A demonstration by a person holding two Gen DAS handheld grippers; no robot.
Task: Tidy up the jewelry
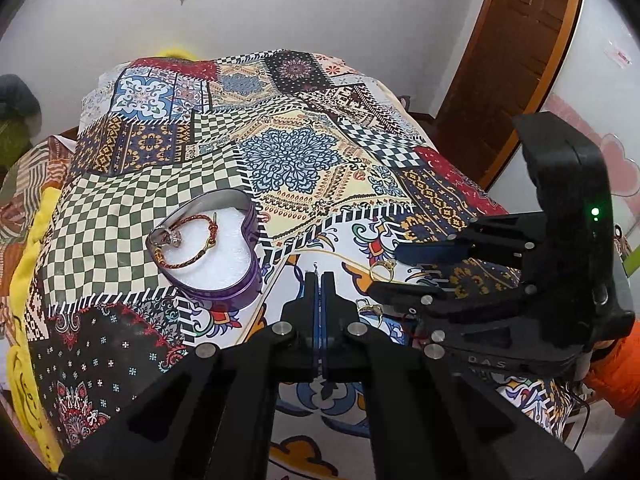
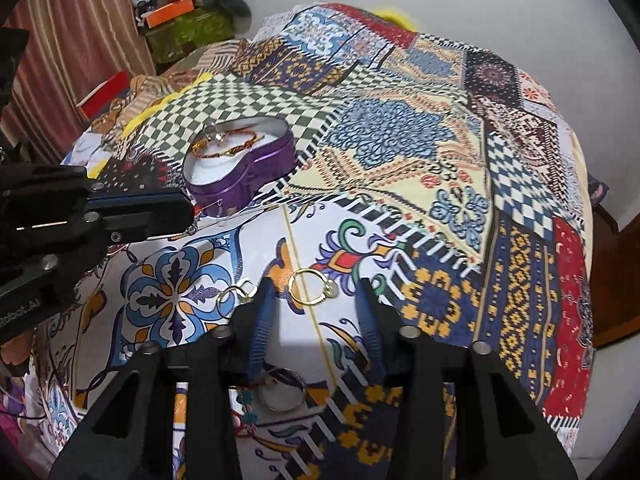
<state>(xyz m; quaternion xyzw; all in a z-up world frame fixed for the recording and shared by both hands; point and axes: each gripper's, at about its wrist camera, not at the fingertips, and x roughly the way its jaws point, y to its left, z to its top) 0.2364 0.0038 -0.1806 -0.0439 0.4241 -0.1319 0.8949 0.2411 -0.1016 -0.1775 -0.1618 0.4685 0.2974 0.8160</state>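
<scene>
A purple heart-shaped tin point(image 1: 218, 284) with white padding lies on the patterned cloth; inside it are a braided red-gold bracelet point(image 1: 188, 240) and a small ring. It also shows in the right wrist view point(image 2: 244, 184). My left gripper point(image 1: 319, 276) is shut on a thin silver chain point(image 2: 218, 205) just right of the tin. My right gripper point(image 2: 316, 292) is open, its jaws either side of a gold ring point(image 2: 310, 288) on the cloth. A second gold ring point(image 2: 234, 294) lies left of it. A silver ring point(image 2: 280, 394) lies under the right gripper.
The patchwork cloth point(image 1: 288, 152) covers a bed. A yellow blanket point(image 1: 24, 264) runs along the left edge. A wooden door point(image 1: 508, 52) stands at the back right. Boxes and clutter point(image 2: 180, 16) are piled beyond the bed's far left corner.
</scene>
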